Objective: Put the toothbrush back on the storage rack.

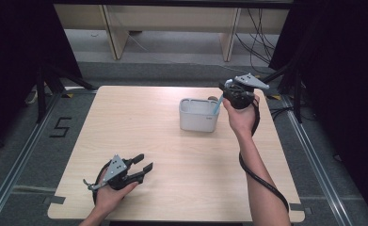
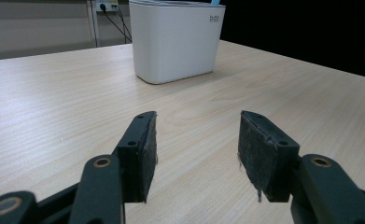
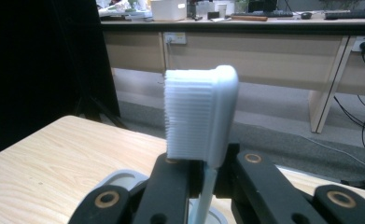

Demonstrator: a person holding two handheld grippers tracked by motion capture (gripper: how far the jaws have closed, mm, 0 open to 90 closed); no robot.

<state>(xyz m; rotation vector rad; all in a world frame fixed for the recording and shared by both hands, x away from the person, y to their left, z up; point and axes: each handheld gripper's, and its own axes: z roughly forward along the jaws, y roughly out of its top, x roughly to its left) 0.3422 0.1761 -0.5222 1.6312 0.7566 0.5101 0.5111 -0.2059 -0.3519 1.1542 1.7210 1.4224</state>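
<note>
Clenched on the neck of a white-bristled toothbrush with a pale blue plastic handle (image 3: 203, 121), my right fingers (image 3: 203, 182) are holding it upright, long axis vertical, directly above the white rectangular plastic holder (image 1: 198, 115). I'm resting my left fingers (image 2: 196, 154) released and empty, well apart, on the pale wooden worktop (image 1: 139, 136). Office desks are standing behind.

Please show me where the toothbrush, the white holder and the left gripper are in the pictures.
toothbrush (image 3: 196, 116): right gripper view, on the white bristles of its head.
white holder (image 1: 198, 120): high view, on its front wall.
left gripper (image 2: 196, 149): left gripper view, midway between its open jaws.
</note>
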